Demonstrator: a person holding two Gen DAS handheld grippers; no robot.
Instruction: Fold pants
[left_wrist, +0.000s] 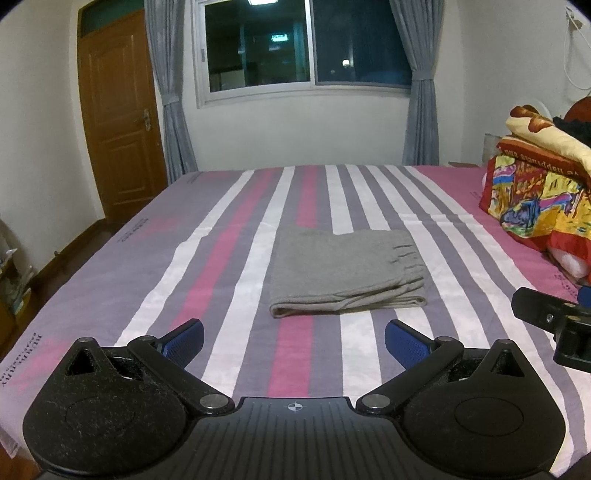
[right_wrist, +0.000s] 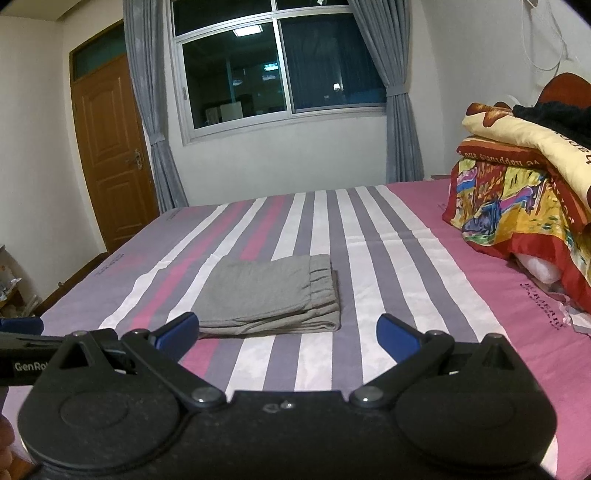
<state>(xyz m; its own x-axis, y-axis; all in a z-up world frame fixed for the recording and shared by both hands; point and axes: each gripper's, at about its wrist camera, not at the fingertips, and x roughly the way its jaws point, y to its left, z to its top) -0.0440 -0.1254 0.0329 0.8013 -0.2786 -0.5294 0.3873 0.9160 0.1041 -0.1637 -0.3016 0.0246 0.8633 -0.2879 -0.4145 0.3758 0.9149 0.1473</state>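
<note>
Folded pants (left_wrist: 345, 271) beyond empty jaws

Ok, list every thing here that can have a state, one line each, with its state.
Gray pants: folded into a compact stack, lying flat on the bed, untouched.
Left gripper: open, empty, short of the pants.
Right gripper: open, empty, short of the pants.
Door: closed.
Curtains: drawn aside and tied back.
Window: uncovered, dark outside.
Bedding pile: heaped at the bed's right side.
</note>
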